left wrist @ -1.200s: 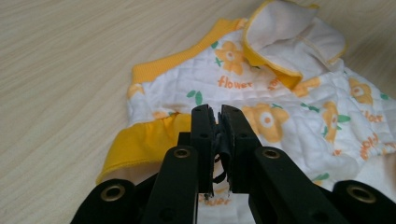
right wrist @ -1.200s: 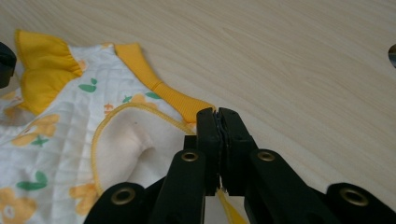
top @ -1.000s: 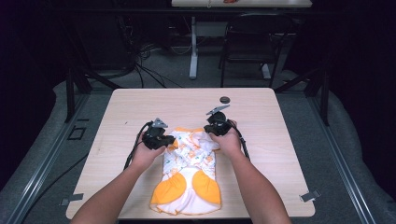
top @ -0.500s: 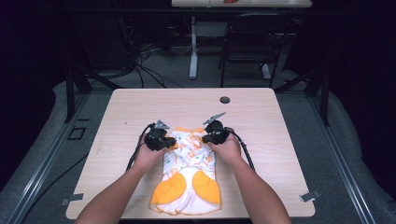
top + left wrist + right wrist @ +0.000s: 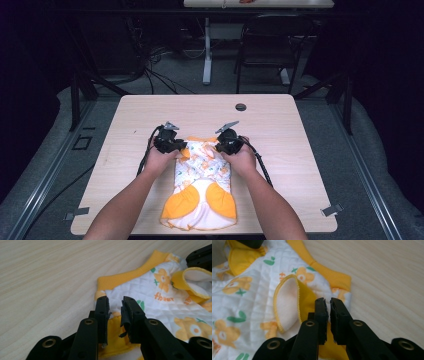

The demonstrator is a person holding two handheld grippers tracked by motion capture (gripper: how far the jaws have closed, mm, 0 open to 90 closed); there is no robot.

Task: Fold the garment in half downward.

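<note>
Garment [image 5: 202, 172] lies flat on desk [image 5: 280, 130]. Left tongs [image 5: 115, 305] slightly spread at its corner, right tongs [image 5: 327, 305] nearly pressed together; nothing pinched, fold seemingly not started.

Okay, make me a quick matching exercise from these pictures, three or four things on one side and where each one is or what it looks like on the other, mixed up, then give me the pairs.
Things:
1. left claw
2. right claw
3. garment
4. round black table hole

States:
A. jaws nearly closed
B. far side of the table, beyond both hands
C. jaws apart with a clear gap
D. white, quilted, orange flowers

Pairs: 1-C, 2-A, 3-D, 4-B
</note>
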